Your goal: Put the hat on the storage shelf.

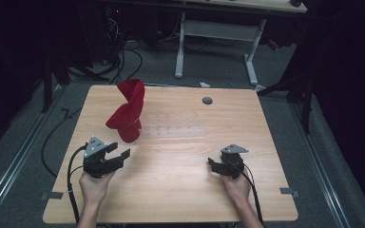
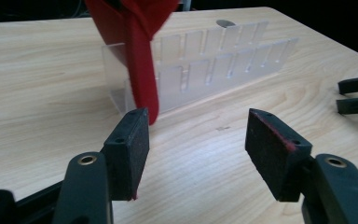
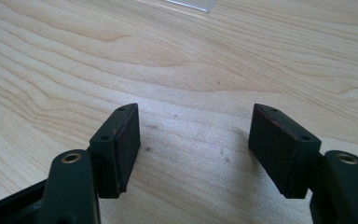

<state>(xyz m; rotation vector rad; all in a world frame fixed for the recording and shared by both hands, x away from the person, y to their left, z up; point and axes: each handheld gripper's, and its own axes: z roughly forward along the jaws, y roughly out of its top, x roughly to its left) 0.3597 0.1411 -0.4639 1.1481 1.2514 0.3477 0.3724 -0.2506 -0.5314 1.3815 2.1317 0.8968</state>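
I hold my left gripper [image 1: 118,151] low over the near left part of the table, my left hand [image 1: 94,186] wrapped around its handle from behind. Its jaws stand wide apart with nothing between them, pointing forward and a little to the right. My right gripper [image 1: 215,166] sits on the near right side, well apart from the left one, with my right hand [image 1: 236,186] behind it. Its jaws are also spread wide and hold nothing, aimed toward the left. Both forearms come in from the bottom edge, and a cable trails back from each gripper.
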